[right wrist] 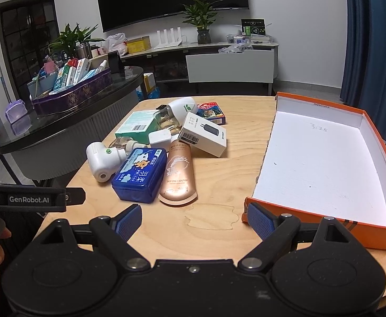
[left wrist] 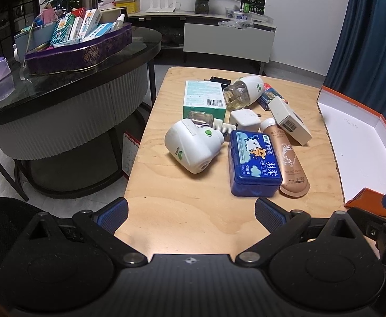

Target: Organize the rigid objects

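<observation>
Nothing is yet held: left gripper and right gripper, jaws apart, are poised before the clutter beside the empty orange box; the blue case likely demands grasping first.

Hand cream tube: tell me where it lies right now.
The hand cream tube lies flat on the wooden table, touching the blue tin on its left, with the orange box farther right.

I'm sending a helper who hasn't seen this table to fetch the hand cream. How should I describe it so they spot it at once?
Start at the wooden table and the orange tray on its right side; the clutter lies left of that. At the pile's near edge, the hand cream tube lies flat right beside the blue plastic case. It is the only rose-gold tube, printed HAND CREAM, among boxes and white plug-in devices.
</observation>
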`<state>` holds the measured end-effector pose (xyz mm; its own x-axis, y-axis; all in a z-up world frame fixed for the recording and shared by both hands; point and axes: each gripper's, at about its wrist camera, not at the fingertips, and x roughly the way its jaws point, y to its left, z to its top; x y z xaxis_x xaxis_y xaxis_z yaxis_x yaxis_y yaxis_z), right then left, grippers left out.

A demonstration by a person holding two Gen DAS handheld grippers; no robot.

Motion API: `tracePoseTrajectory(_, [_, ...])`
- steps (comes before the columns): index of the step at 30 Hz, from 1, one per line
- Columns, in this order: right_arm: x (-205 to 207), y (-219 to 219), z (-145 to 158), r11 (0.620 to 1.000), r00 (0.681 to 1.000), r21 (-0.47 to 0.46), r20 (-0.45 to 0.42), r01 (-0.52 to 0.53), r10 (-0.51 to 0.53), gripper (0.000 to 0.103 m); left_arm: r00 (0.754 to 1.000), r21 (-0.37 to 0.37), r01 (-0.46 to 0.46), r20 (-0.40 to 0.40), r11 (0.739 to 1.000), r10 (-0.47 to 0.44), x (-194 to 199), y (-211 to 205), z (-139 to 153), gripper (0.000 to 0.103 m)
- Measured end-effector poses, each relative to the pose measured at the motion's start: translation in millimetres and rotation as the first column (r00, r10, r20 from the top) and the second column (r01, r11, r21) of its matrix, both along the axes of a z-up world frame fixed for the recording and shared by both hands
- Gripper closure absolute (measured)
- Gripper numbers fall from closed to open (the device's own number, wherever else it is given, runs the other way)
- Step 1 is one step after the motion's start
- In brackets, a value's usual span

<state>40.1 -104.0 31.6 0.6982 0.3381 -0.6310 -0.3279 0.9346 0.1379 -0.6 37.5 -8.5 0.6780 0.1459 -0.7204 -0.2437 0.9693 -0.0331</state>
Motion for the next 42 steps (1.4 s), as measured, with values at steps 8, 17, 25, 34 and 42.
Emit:
tracePoseTrajectory(8, [0,0,-1,1.000,1.000,0.000,-0.001,-0.001,0.001,0.001,1.000,0.002,0.000,0.003,1.000,0.000,0,2,0,0.000])
tracePoseTrajectory(17, [1,0,-2,1.000,1.000,0.001,-0.002,-0.001,0.001,0.001,1.000,0.003,-0.001,0.000,1.000,0.001,2,5,0,0.000])
tracePoseTrajectory(25, [2,1,-5,1.000,1.000,-0.001,-0.011,0.001,-0.001,0.001,1.000,0.011,0.006,-0.004,1.000,-0.006,8,9,-3,0.000])
tracePoseTrajectory(34, [5,3,-7,1.000,1.000,0.000,-0.020,0.003,-0.003,0.001,0.999,0.045,0.039,-0.012,0.998,-0.039,22,14,-6,0.000])
tracePoseTrajectory(42, [11,8,-11,1.000,0.999,-0.010,-0.035,-0.001,0.000,0.001,0.998,0.050,0.057,-0.021,0.997,-0.056,27,18,-9,0.000])
